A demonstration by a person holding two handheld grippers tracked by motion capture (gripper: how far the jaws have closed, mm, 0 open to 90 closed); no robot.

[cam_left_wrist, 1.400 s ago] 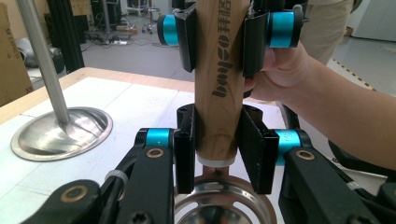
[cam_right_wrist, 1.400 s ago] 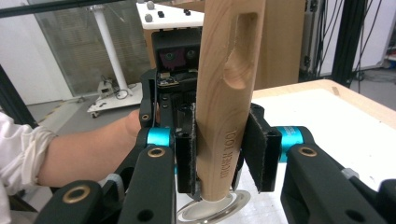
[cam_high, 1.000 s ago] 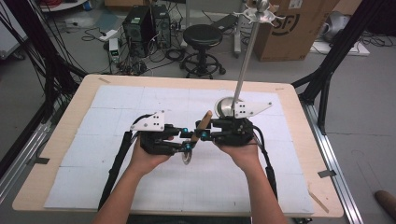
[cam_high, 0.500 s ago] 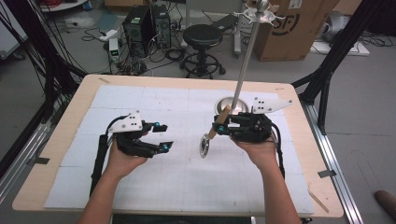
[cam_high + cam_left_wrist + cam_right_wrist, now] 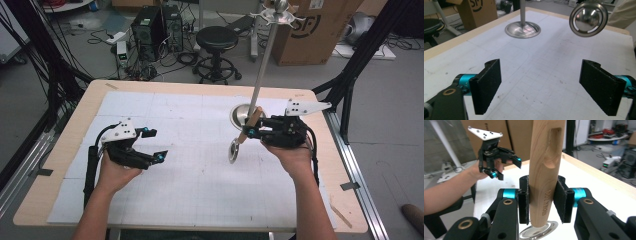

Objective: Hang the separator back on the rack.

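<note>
A: Where is your right gripper (image 5: 248, 131) at this moment?

B: You hold it over the right half of the table (image 5: 65, 150), just in front of the round metal base (image 5: 240, 114) of the stand (image 5: 263, 57). Its jaws are pinched on the wooden handle (image 5: 544, 170) of a ladle (image 5: 242, 136).

A: How does the ladle hang?

B: Tilted. In the high view the handle's upper end points up toward the pole, and the shiny bowl (image 5: 233, 151) hangs lower, toward you, above the white gridded mat (image 5: 200, 175). Whether it clears the mat, you cannot tell from here. In the right gripper view the handle stands nearly upright between the two pads, with a long slot cut through its upper part.

A: And your left gripper (image 5: 154, 145)?

B: Well apart from the right one, over the left half of the mat. Its jaws are spread wide with nothing between them; the left gripper view shows bare mat in the gap.

A: Can that view see the ladle?

B: Yes, the bowl (image 5: 588, 20) shows at upper right, and the stand's base (image 5: 522, 28) sits on the mat farther back.
</note>
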